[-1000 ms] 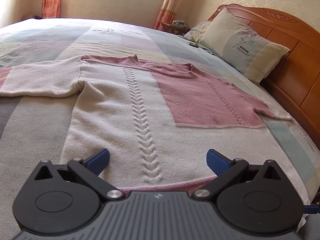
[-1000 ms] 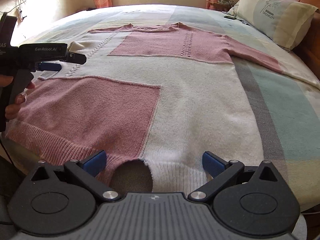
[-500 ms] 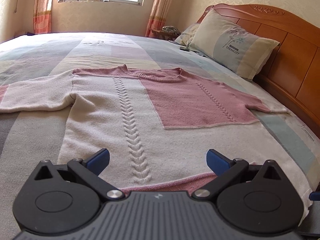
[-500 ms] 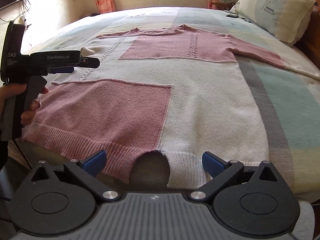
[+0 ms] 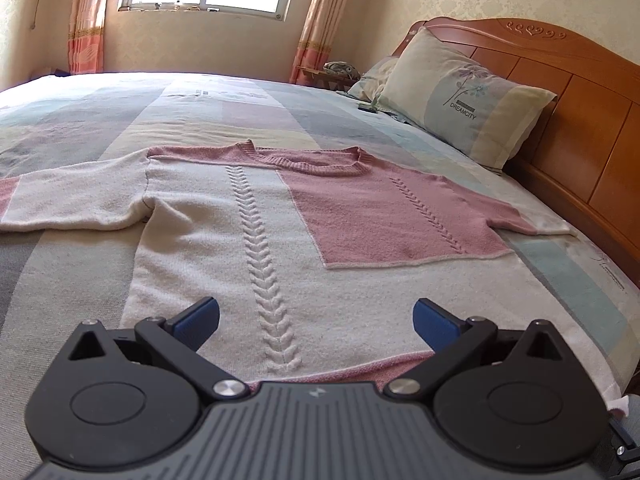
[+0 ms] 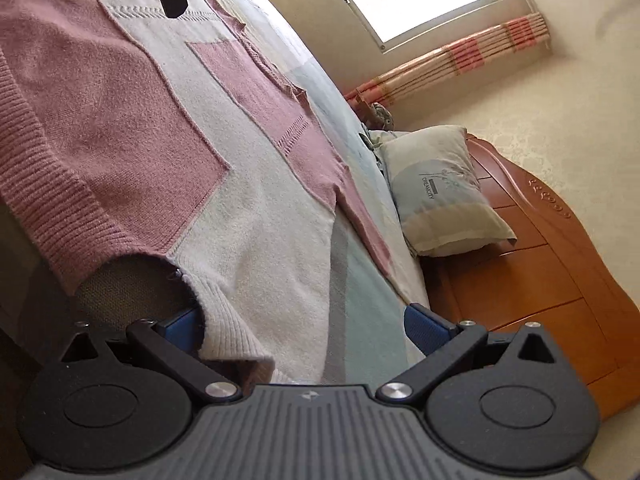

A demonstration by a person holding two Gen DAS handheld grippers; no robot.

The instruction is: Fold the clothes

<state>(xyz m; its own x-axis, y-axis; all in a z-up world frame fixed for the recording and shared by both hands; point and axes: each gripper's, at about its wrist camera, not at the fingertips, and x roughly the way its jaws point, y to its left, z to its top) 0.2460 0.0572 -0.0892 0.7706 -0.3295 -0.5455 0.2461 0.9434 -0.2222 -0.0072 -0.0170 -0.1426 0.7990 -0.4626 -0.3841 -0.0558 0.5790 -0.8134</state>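
- Nearest us, the right gripper (image 6: pixel 300 324) has its jaws spread wide around the white ribbed hem corner (image 6: pixel 232 332); the cloth lies against the left finger and nothing is clamped; this gripper is the closer of the two to the fabric.
- The left gripper (image 5: pixel 316 316) is also wide and holds nothing; it hovers just over the hem, with the cable-knit column running off toward 12 o'clock.
- The sweater (image 5: pixel 280 220) lies flat and spread on the bed (image 5: pixel 580 280), unfolded; its long axis runs from the hem by us to the collar (image 5: pixel 304 158) at 12 o'clock; sleeves reach out to 9 and 3 o'clock.
- Farthest, at 1 o'clock, the pillow (image 5: pixel 464 104) rests against the headboard (image 5: pixel 580 92).
- Against half a second ago, the right gripper's view has rolled hard sideways and dropped to the hem corner; the left gripper's view has barely shifted, lifting slightly.
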